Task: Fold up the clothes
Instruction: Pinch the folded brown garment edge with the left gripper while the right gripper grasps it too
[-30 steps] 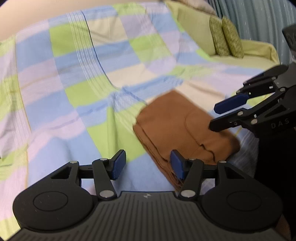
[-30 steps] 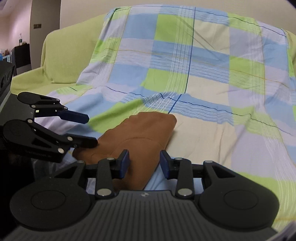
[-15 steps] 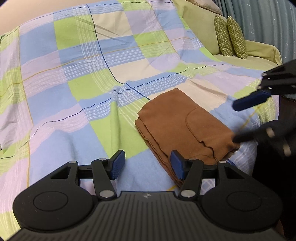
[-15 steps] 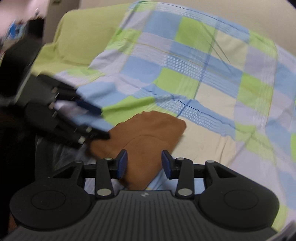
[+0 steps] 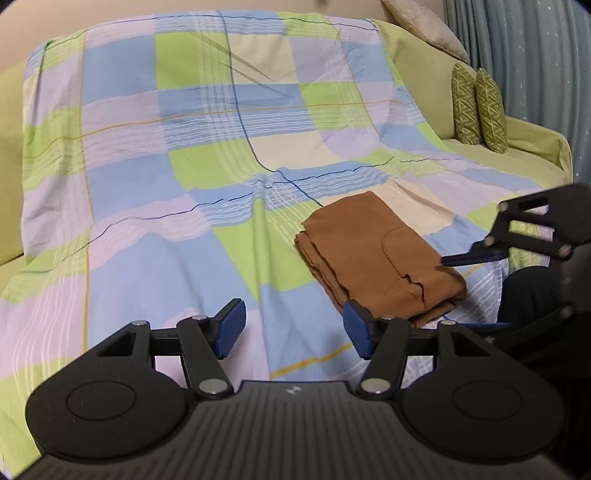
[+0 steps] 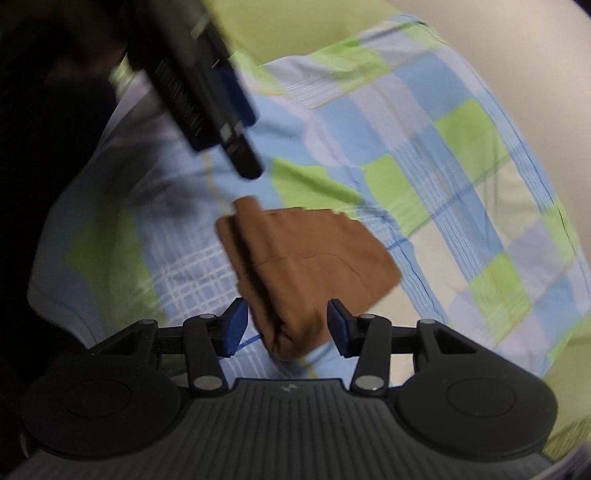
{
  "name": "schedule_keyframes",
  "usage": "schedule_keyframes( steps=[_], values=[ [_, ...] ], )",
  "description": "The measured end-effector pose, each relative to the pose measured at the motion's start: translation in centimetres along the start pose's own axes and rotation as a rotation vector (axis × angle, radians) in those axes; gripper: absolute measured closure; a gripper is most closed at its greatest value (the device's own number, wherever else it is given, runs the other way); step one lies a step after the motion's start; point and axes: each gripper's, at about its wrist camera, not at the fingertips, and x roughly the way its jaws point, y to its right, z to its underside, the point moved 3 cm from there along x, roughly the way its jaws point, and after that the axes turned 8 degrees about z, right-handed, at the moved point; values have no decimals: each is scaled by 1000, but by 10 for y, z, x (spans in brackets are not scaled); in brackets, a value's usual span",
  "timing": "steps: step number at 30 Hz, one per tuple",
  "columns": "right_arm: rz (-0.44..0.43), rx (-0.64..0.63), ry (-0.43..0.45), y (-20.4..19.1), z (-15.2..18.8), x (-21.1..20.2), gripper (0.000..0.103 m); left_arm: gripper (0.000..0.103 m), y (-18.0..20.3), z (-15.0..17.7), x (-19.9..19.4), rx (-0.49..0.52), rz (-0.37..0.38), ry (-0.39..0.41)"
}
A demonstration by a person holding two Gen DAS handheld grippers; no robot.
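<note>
A brown garment lies folded into a compact rectangle on the checked sheet that covers the sofa. My left gripper is open and empty, just short of the garment's near left corner. My right gripper is open and hovers over the garment's near end, tilted; that view is blurred. The right gripper also shows at the right edge of the left wrist view, with one blue pad over the garment's right end.
Two green patterned cushions and a beige pillow sit on the sofa's far right. A blue-grey curtain hangs behind them. The left gripper's body crosses the top left of the right wrist view.
The right gripper has swung round and tilted over the garment's near end. The left gripper has pulled back and up, so more of the sheet shows. The garment has stayed put.
</note>
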Motion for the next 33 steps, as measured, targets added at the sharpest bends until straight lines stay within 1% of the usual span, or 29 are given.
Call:
schedule_keyframes(
  steps=[2, 3, 4, 6, 9, 10, 11, 12, 15, 16, 20, 21, 23, 28, 30, 31, 33],
  values=[
    [34, -80, -7, -11, 0, 8, 61, 41, -2, 2, -2, -11, -1, 2],
    [49, -106, -6, -16, 0, 10, 59, 41, -3, 3, -2, -12, -1, 2],
    [65, -132, -5, -20, 0, 13, 55, 41, -3, 3, -1, -11, 0, 3],
    [95, -170, 8, -27, 1, 16, 54, 41, -3, 4, 0, -1, 3, 6],
    [129, -176, 30, -27, 1, 21, 54, 40, 6, 5, 0, 76, 17, 19],
    [131, -173, 32, -25, 1, 23, 54, 38, 9, 5, 0, 102, 22, 23],
    [130, -169, 33, -24, 0, 25, 53, 36, 14, 6, 0, 145, 27, 28],
    [124, -167, 33, -23, 0, 26, 53, 35, 23, 7, -1, 230, 33, 34],
    [86, -157, 35, -18, 0, 28, 54, 34, 42, 13, -2, 422, 51, 38],
    [66, -140, 32, -14, 0, 27, 57, 33, 47, 15, -2, 486, 56, 37],
    [-32, -59, 12, 7, -4, 25, 69, 32, 66, 22, 5, 734, 36, 15],
    [-53, -50, 9, 12, -5, 24, 69, 32, 72, 23, 8, 784, 19, 17],
    [-122, -41, -5, 26, -10, 23, 70, 32, 82, 24, 14, 906, -23, 39],
    [-225, -8, -16, 46, -12, 25, 70, 32, 95, 26, 30, 1148, -25, 65],
    [-243, 12, -16, 50, -11, 25, 70, 32, 96, 31, 39, 1231, -24, 51],
    [-255, 26, -17, 53, -9, 25, 70, 33, 96, 32, 41, 1257, -23, 46],
    [-258, 33, -17, 55, -8, 26, 70, 39, 96, 32, 45, 1282, -14, 30]
  ],
)
